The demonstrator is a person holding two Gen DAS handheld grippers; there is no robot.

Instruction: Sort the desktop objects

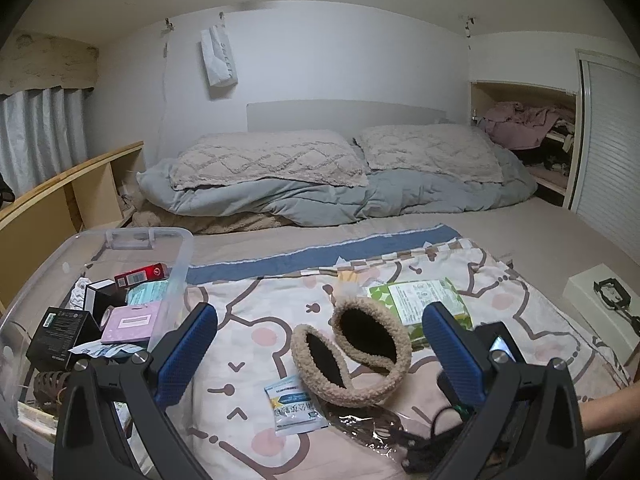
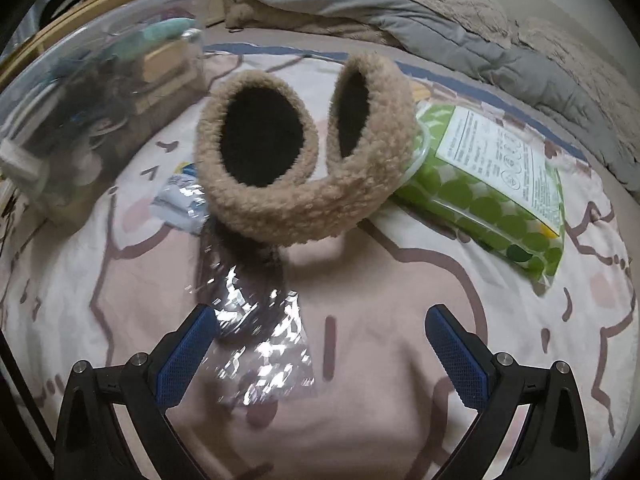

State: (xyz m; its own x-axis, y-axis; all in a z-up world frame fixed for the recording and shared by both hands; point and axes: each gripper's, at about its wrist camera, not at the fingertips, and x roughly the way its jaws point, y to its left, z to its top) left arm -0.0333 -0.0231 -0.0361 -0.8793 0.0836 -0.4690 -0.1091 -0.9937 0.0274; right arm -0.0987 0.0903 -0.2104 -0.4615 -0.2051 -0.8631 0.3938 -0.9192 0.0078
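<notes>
Clear plastic storage bin (image 1: 182,256) at the left already holds boxes, so the fluffy tan earmuffs (image 2: 304,168), green dotted wipes pack (image 2: 500,184) and crinkly cellophane packet (image 2: 256,344) on the cartoon blanket (image 2: 380,380) await sorting; left gripper (image 1: 320,354) and right gripper (image 2: 322,354) both spread wide, empty.

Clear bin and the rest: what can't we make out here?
- Clear bin, right wrist view: contents smeared by blur and glare.
- Dark item in crinkly wrapper, right wrist: reflections hide it.
- Black cable, left wrist: cut by the left tool's finger and the frame edge.
</notes>
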